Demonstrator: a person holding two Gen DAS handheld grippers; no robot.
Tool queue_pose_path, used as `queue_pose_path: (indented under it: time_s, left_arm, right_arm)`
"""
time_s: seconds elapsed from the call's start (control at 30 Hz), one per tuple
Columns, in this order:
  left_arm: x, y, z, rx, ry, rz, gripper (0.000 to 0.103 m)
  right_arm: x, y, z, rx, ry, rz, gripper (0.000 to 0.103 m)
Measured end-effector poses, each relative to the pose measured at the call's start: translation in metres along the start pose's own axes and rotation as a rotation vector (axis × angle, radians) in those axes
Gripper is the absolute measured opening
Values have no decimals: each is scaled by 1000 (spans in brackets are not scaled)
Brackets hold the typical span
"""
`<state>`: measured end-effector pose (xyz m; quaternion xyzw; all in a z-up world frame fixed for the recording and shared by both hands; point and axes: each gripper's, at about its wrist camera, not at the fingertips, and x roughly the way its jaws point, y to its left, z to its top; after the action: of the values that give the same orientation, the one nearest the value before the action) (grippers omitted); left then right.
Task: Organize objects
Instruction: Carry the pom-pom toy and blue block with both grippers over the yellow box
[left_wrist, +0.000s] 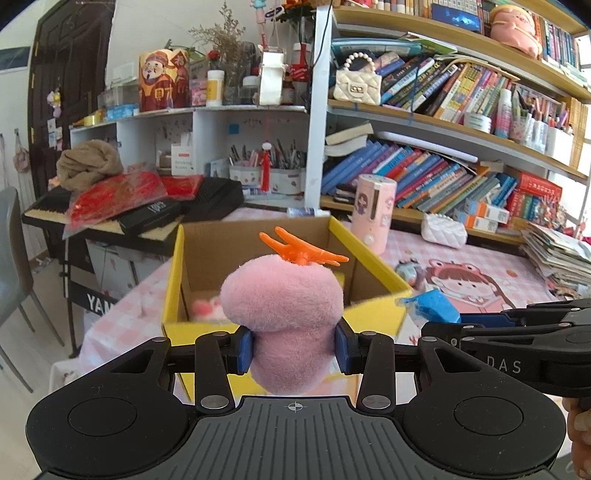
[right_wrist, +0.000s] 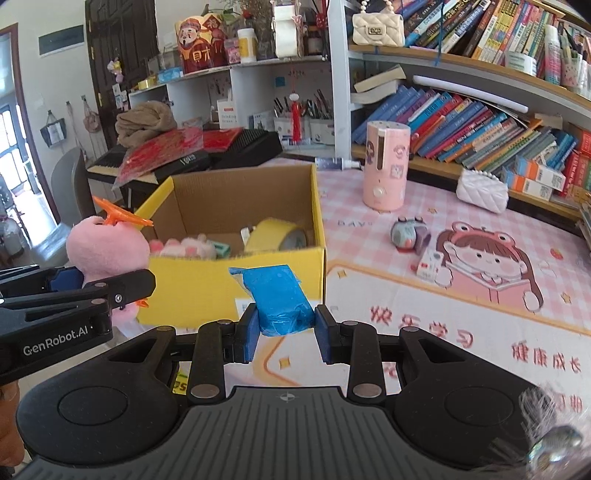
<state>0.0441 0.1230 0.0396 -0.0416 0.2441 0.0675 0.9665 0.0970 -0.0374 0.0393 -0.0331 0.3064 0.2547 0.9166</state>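
Note:
My left gripper (left_wrist: 294, 347) is shut on a pink plush toy (left_wrist: 284, 306) with an orange propeller on top, held just in front of the yellow cardboard box (left_wrist: 369, 254). My right gripper (right_wrist: 284, 332) is shut on a blue packet (right_wrist: 279, 299), held before the box's front wall (right_wrist: 199, 291). The plush (right_wrist: 107, 247) and the left gripper also show at the left of the right wrist view. The blue packet (left_wrist: 434, 306) shows at the right of the left wrist view. Inside the box lie a yellow tape roll (right_wrist: 277, 234) and a small pink plush (right_wrist: 186, 247).
The box stands on a pink checked table mat (right_wrist: 424, 295). On it are a pink humidifier (right_wrist: 386, 166), a small grey figurine (right_wrist: 406, 234), a small carton (right_wrist: 430, 263) and a white quilted purse (right_wrist: 482, 190). Bookshelves (right_wrist: 461, 110) stand behind; a keyboard with clutter (right_wrist: 166, 155) stands left.

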Motion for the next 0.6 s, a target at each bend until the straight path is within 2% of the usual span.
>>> queue_pose_path:
  time_s: [0.43,0.5,0.6]
  left_arm:
    - [44,6,31,-34,-42,98,40]
    - [56,6,31,-30,-28,115,40]
    - [77,5,30,-22,35,138,40]
  right_arm:
    - [47,-6,55,-68,-33,93,29]
    - [56,-7,62,-81,-39,103,29]
    - [68,-9,73,-100,-57,114,29]
